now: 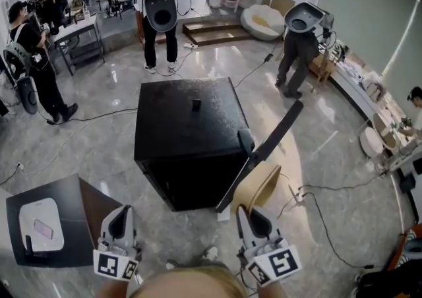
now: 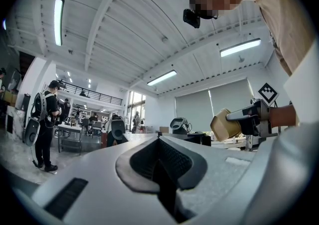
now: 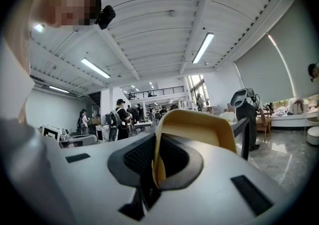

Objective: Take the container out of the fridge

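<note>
Main part of the task looks done, in my judgement. The beige container [image 1: 258,188] is already outside the black mini fridge [image 1: 188,125] and is held in the air just beside the open fridge door [image 1: 267,148], on the door's outer side. I cannot tell if it touches the door edge. The right gripper [image 1: 246,216] is closed narrow on the container's thin wall, one pad inside and one outside, w/ the cup part pointing away from the person. The left gripper [image 1: 120,223] has its jaws together w/ nothing between them. It hangs low on the L side, well apart from the fridge.

What is left is prob. only to carry the container away and set it down somewhere. The door stands open, but the task sentence does not ask to close it. The fridge interior is too dark to say what else is inside.

Around:
- a dark table [image 1: 79,191] at the L w/ a white device [image 1: 41,224] on it
- a small black object [image 1: 196,104] on the fridge top
- cables [image 1: 330,224] on the floor at the R
- several people beyond the fridge, well apart

The nearest obstacle is the open door. The cables are a risk for the feet when stepping to the R.
</note>
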The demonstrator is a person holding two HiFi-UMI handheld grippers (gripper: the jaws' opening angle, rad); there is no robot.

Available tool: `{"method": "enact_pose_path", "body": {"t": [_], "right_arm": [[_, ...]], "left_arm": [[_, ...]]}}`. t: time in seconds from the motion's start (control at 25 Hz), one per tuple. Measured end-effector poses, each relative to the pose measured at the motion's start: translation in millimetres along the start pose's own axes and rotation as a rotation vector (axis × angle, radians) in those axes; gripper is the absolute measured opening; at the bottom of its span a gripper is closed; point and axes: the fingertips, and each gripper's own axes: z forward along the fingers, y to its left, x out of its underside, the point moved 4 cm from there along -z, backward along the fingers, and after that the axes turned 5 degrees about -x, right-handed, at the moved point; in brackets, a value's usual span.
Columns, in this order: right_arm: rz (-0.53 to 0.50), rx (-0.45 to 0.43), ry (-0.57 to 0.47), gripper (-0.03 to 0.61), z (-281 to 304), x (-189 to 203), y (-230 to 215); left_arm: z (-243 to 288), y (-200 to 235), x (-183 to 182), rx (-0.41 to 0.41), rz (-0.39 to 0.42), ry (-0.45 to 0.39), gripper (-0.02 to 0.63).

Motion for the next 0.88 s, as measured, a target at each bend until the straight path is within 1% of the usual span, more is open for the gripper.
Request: {"method": "enact_pose_path", "body": {"t": [0.88], "right_arm": [[-0.046,0.0,0.017,0.023,6.5,-1.8,6.5]], "left_arm": [[1.2,7.3,0.0,-0.003,-0.002,0.0,0.002]]}}
